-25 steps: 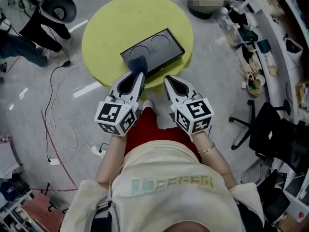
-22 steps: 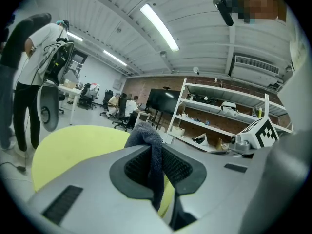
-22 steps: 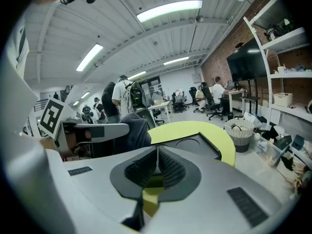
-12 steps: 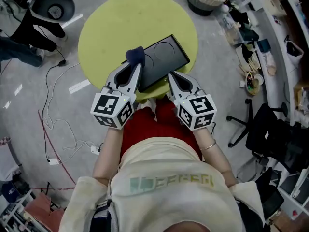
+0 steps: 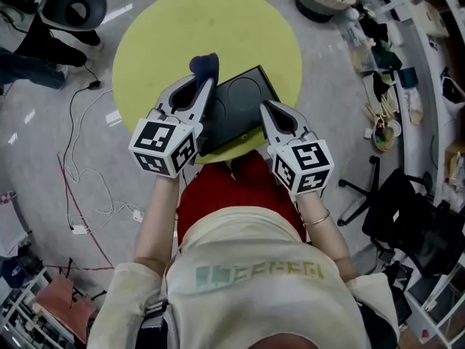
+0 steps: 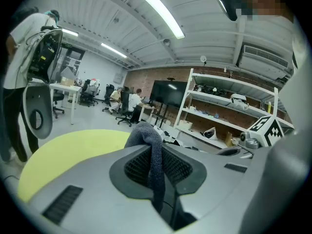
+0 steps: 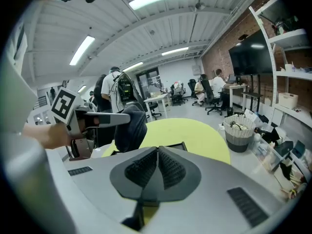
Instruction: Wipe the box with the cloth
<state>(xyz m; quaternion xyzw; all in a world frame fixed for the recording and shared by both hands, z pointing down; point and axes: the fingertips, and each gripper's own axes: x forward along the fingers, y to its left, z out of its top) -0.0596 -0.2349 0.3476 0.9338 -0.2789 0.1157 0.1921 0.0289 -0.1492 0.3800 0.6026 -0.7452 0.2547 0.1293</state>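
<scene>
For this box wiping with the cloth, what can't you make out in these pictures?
1. Whether the cloth touches the box: in the head view the left hand-held gripper covers that edge; in the left gripper view its own body hides the box.
2. The box's near edge on the table: in the head view the right hand-held gripper and the left one cover it.
3. Dirt on the box: too dark and small.

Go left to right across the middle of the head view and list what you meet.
Left gripper clamping a dark blue cloth → black rectangular box → right gripper → black office chair
</scene>
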